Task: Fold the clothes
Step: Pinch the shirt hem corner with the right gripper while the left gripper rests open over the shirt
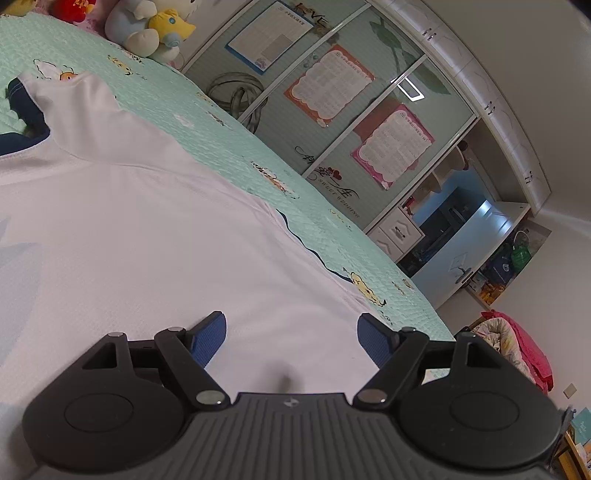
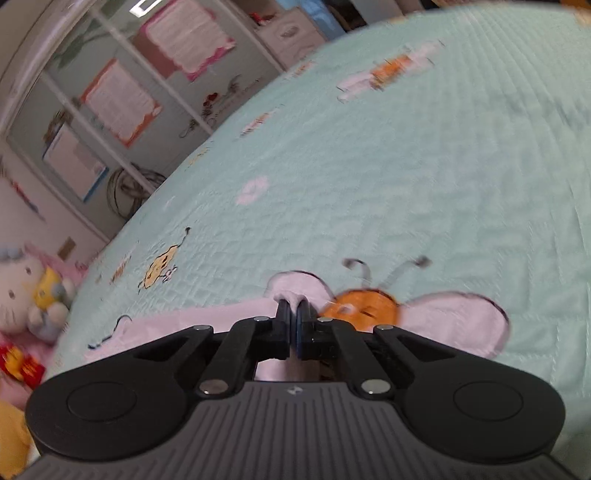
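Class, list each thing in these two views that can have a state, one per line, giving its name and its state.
White shirt: spread flat on the bed, not yet folded, one edge pinched.
Left hand-held gripper: open over the shirt, nothing between its pads.
Right hand-held gripper: shut on a fold of white shirt cloth.
Green quilt: lying flat over the bed.
Plush toys: resting at the bed's far end.

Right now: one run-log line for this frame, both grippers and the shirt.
left gripper: open, over white shirt, no grip | right gripper: shut on white fabric fold | surface: green quilt | fold: unfinished
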`<state>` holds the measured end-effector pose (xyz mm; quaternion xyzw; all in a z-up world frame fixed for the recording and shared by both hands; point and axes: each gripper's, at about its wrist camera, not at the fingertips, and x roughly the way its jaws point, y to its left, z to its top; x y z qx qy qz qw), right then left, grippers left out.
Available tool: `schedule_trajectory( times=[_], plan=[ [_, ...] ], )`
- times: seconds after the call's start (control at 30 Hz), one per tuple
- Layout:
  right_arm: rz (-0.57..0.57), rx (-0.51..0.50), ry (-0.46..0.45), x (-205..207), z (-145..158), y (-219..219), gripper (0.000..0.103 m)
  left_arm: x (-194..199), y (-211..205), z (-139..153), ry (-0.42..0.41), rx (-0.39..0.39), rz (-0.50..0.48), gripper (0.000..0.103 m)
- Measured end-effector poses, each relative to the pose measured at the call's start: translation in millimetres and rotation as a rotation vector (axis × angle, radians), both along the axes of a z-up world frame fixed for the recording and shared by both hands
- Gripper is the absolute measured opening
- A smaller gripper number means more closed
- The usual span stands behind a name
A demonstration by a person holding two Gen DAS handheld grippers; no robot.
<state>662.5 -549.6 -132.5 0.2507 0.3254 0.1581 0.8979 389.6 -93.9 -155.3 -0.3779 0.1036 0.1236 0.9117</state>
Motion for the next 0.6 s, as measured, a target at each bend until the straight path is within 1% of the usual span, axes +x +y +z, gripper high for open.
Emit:
schedule_trajectory(
  times=[0.07, 0.1, 0.2, 0.33, 0.37, 0.47, 0.5, 0.53, 0.6],
  plan=[
    [0.0, -0.058, -0.097, -3.3, 19.7, 10.6, 0.001, -0.7, -0.4, -0.4, 0.001, 0.0, 0.0, 0.081],
    [-0.011, -0.08, -0.126, -3.9, 26.7, 13.5, 0.001, -0.6, -0.6, 0.0, 0.002, 0.001, 0.0, 0.081],
    [-0.066, -0.188, -0.09, 8.4, 25.4, 17.3, 0.001, -0.6, -1.6, 0.8, 0.004, 0.003, 0.0, 0.081],
    [-0.058, -0.273, -0.006, 17.4, 0.6, 26.6, 0.001, 0.0, -2.3, 1.1, 0.005, 0.004, -0.001, 0.081],
    [-0.064, -0.268, -0.009, 16.4, -4.1, 25.9, 0.001, -0.2, -2.3, 1.1, 0.006, 0.005, -0.001, 0.081],
    [-0.076, -0.191, -0.003, 12.2, -7.4, 15.7, 0.001, -0.1, -2.4, 0.9, 0.007, 0.006, -0.001, 0.081],
    [-0.083, -0.158, 0.004, 9.1, -6.6, 10.1, 0.004, 0.2, -2.4, 0.8, 0.008, 0.007, -0.001, 0.081],
    [-0.107, -0.119, 0.007, 2.2, -4.3, 3.7, 0.015, 0.3, -2.3, 0.6, 0.009, 0.009, -0.001, 0.082],
    [-0.147, -0.045, 0.002, -17.7, 0.9, -7.3, 0.025, 0.9, -2.6, 0.8, 0.01, 0.01, -0.001, 0.082]
  ],
)
